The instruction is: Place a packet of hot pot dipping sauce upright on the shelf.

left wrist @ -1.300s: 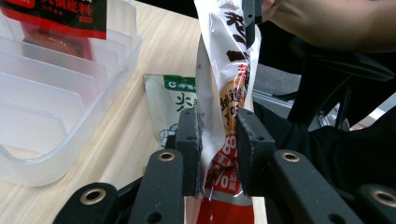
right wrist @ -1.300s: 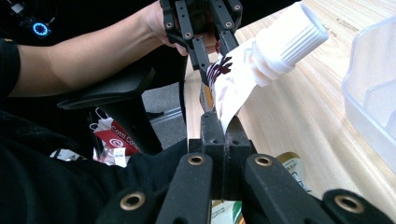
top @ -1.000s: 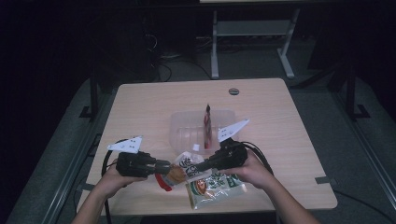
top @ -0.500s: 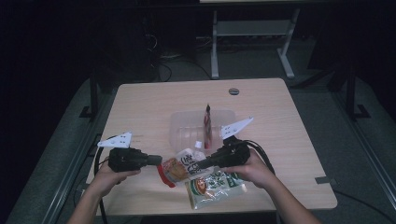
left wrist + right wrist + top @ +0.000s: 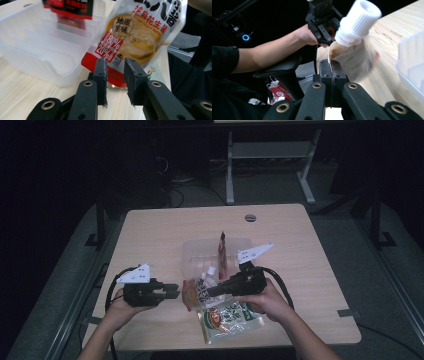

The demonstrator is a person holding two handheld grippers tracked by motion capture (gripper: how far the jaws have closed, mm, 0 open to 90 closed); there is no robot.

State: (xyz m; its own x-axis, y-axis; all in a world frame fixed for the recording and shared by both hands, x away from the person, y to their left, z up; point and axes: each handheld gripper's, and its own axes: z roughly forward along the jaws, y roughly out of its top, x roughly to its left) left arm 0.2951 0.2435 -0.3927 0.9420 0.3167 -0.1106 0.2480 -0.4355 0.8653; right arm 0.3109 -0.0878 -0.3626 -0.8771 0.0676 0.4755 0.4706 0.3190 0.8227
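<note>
A spouted sauce pouch (image 5: pixel 199 291) with a white cap (image 5: pixel 359 20) and a red lower edge hangs just above the table's near side. My right gripper (image 5: pixel 211 291) is shut on the pouch's upper edge beside the spout, seen close up in the right gripper view (image 5: pixel 331 64). My left gripper (image 5: pixel 175 291) points at the pouch from the left. Its jaws have just been opening and now stand apart (image 5: pixel 115 64), with the pouch's bottom (image 5: pixel 140 37) just beyond them and not pressed by the pads.
A clear ribbed plastic container (image 5: pixel 200 251) sits behind the pouch with a red packet (image 5: pixel 221 249) standing in it. A green snack bag (image 5: pixel 227 317) lies flat under the right hand. The table's front edge is close below both hands.
The left gripper has let go of the pouch's red lower end and drawn slightly back to the left. The right gripper has kept still with the pouch.
</note>
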